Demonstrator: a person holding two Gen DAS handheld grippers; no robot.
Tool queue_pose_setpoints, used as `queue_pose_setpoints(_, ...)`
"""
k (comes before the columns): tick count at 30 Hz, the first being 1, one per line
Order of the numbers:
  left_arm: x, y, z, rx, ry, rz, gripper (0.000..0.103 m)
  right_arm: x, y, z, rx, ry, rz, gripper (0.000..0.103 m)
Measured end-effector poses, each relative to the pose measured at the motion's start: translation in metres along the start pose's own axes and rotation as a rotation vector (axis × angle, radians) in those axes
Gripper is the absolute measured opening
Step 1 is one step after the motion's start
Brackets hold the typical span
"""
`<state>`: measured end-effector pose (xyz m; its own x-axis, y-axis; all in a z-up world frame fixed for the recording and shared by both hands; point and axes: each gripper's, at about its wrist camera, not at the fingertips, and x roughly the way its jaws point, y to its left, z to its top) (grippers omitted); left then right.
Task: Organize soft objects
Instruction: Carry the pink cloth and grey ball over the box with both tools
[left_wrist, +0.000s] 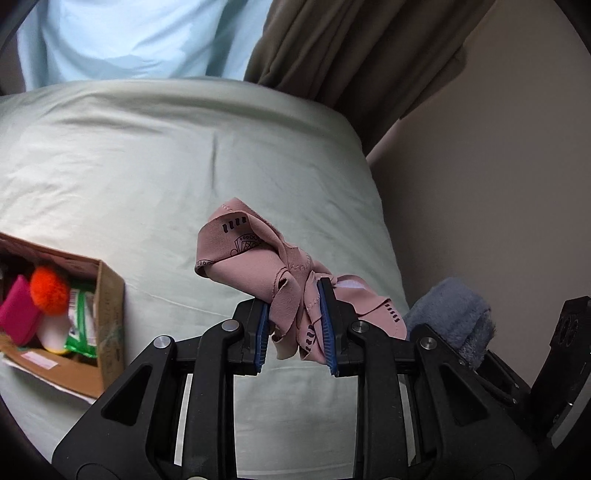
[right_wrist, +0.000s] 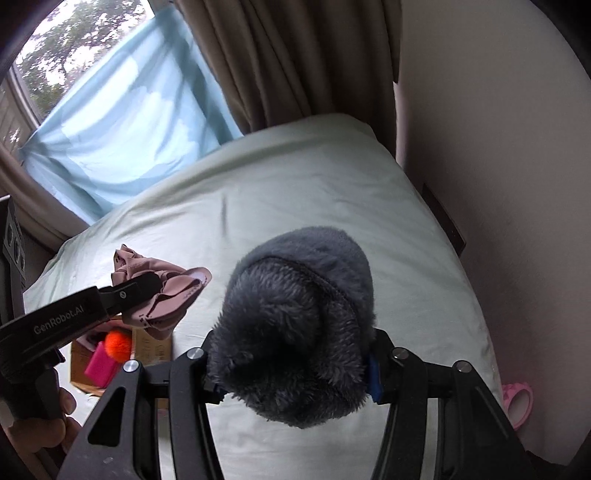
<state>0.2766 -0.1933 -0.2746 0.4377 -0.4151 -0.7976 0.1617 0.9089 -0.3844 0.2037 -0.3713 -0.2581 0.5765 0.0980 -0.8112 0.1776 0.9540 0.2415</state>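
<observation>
Both grippers are loaded right now. The left gripper (left_wrist: 295, 325) is pinching a bunched pink cloth (left_wrist: 251, 254), which sticks out past the fingertips toward 11 o'clock, so its long axis runs roughly along the fingers. The right gripper (right_wrist: 291, 373) is clamped on a fluffy grey thing (right_wrist: 295, 317) — maybe a plush slipper or a hat, hard to tell with the fur filling the view. Both are held up off the pale green bed (left_wrist: 129, 166), nothing touching the sheet.

The bit that matters next is the cardboard box (left_wrist: 107, 314). In the left view it sits at about 9 o'clock from the gripper, resting on the bed near its edge, already holding an orange pom-pom (left_wrist: 50, 291), a magenta pad (left_wrist: 16, 314) and a green packet (left_wrist: 83, 321). In the right view the box (right_wrist: 155, 347) is also at 9 o'clock, but below and beyond the left gripper (right_wrist: 147, 295) — so the left hand looks nearer. I'd guess the pink cloth goes in first, then the grey one crosses over.
</observation>
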Motion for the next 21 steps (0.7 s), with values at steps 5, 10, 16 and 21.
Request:
queue_pose_setpoints(5,-0.076,0.013,0.003,-0.002,-0.083,0.005,0.021,-0.04,0.038,-0.001,-0.037,-0.044,0.05,0.05)
queue_pose_setpoints(10,-0.136,0.041,0.008,-0.038,-0.156,0.019,0.021,-0.06,0.087,-0.007,-0.1,-0.065,0.093,0.05)
queue_pose_setpoints(16,-0.199,0.096,0.003,-0.063,-0.207,0.053,0.021,-0.071,0.157,-0.023,-0.157,-0.064,0.14,0.05)
queue_pose_setpoints(21,-0.234,0.158,0.007,-0.067,-0.205,0.076,0.021,-0.068,0.219,-0.041,-0.168,-0.034,0.153,0.05)
